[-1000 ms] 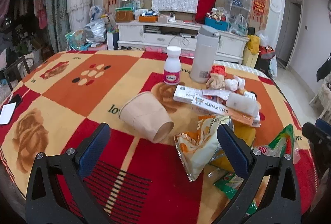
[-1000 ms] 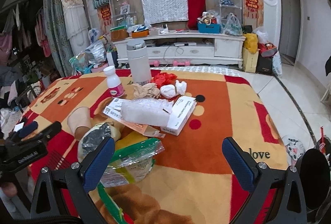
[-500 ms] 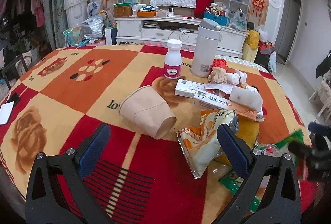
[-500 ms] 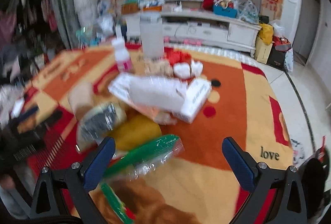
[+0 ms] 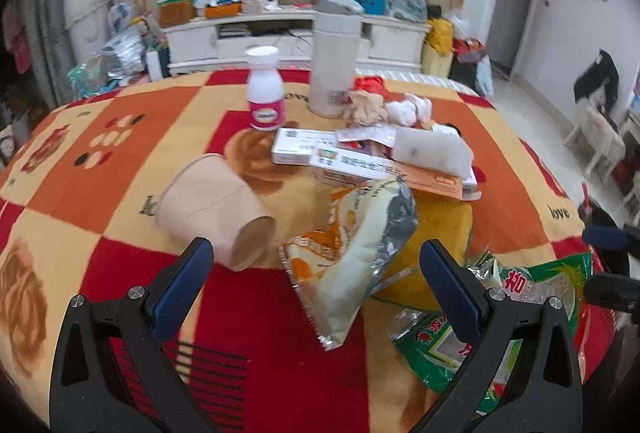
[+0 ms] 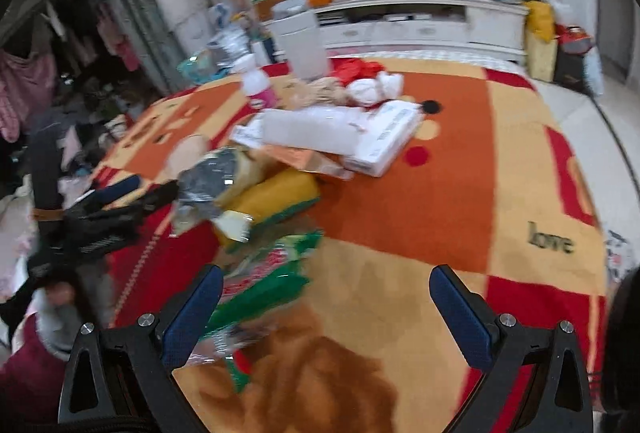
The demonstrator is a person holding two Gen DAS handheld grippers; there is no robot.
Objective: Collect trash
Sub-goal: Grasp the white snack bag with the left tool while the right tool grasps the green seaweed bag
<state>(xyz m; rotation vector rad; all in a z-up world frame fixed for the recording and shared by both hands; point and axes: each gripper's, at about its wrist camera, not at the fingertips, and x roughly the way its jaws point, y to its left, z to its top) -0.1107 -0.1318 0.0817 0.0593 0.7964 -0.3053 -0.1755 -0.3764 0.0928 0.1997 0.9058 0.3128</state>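
Blanket covers table, trash piled mid-right. Green wrapper lies just ahead-left of right gripper, long axis slanting up-right; jaws apart, empty. Left gripper wide apart, chip bag between tips.

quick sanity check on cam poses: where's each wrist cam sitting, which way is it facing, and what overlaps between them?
Left wrist: on the left hand-held gripper, low over the blanket's near edge, facing the TV cabinet; its open fingers frame the snack bag; the right hand-held gripper shows at right.
Right wrist: on the right hand-held gripper, further right, facing the same way, over the green wrapper; the left hand-held gripper shows at left.
Shared: paper cup, pill bottle, thermos, boxes.
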